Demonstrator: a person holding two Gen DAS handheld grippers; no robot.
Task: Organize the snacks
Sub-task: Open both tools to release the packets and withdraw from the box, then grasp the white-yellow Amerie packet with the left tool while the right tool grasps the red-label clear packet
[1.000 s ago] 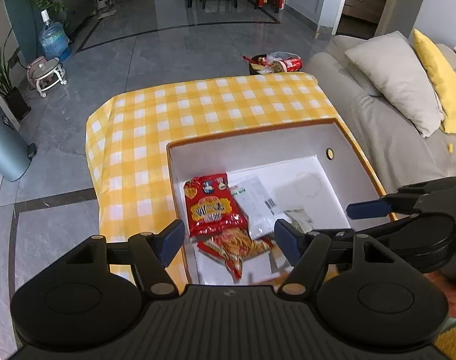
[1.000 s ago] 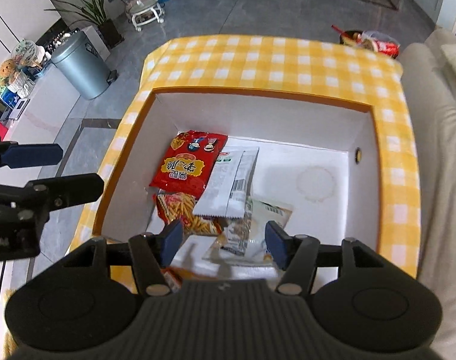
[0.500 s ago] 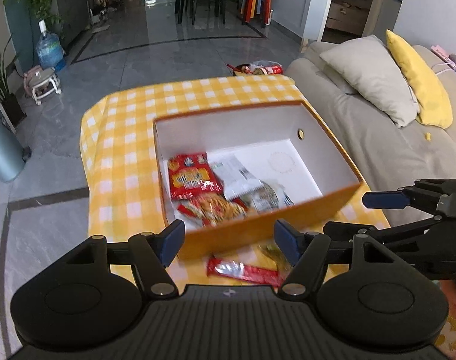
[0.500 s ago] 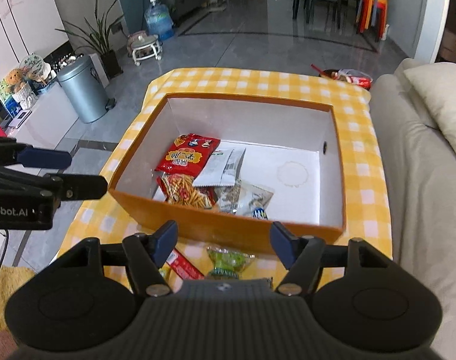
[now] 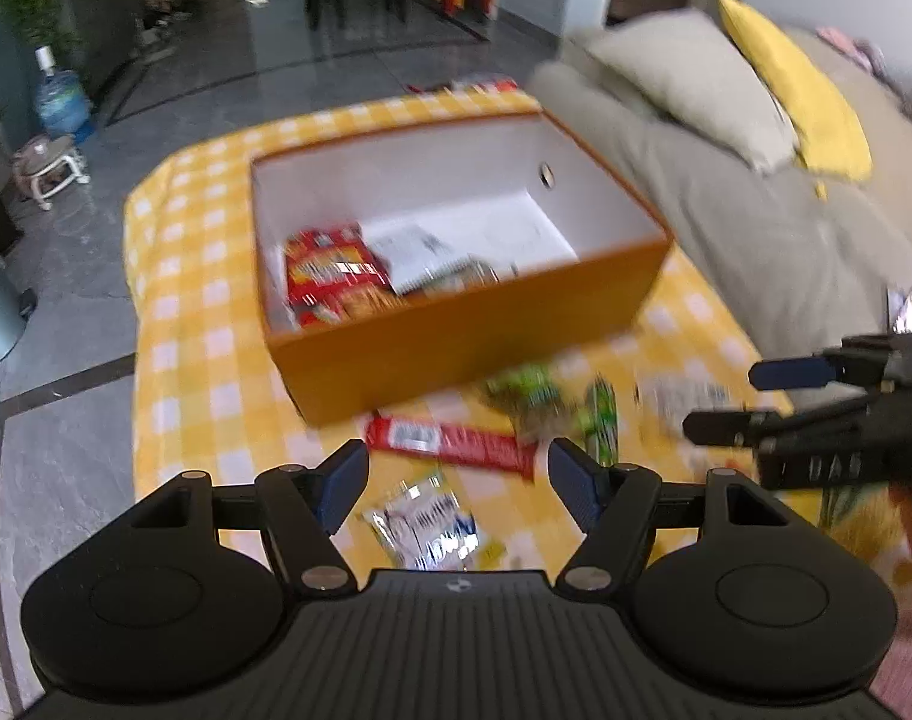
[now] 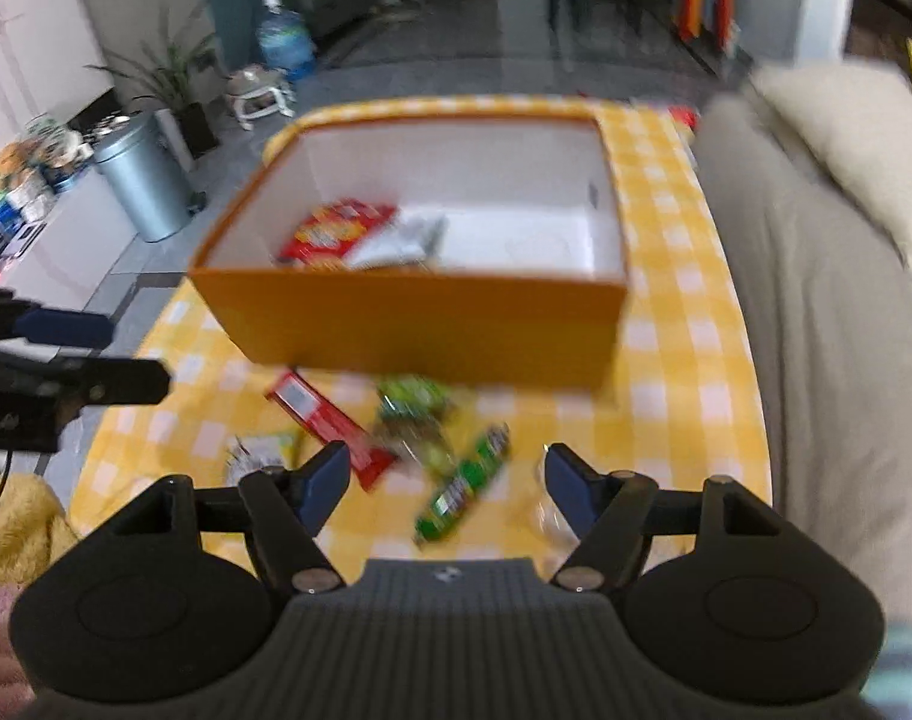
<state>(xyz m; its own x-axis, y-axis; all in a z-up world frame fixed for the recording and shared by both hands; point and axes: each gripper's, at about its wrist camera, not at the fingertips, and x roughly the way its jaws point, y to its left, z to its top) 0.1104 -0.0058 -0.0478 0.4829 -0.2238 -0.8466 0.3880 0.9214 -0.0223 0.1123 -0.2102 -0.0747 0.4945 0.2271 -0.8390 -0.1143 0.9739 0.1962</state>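
Both views motion-blurred; print on packets unreadable. Orange box on yellow-checked table; near wall hides part of contents: red packet, white packet, more indistinct. In front of box, loose: one long red bar, one green bag, one green stick lying diagonally, one white-blue packet, one silver packet, blurred. Left hand-held gripper spread, nothing between. Right hand-held gripper jaws opening, empty.
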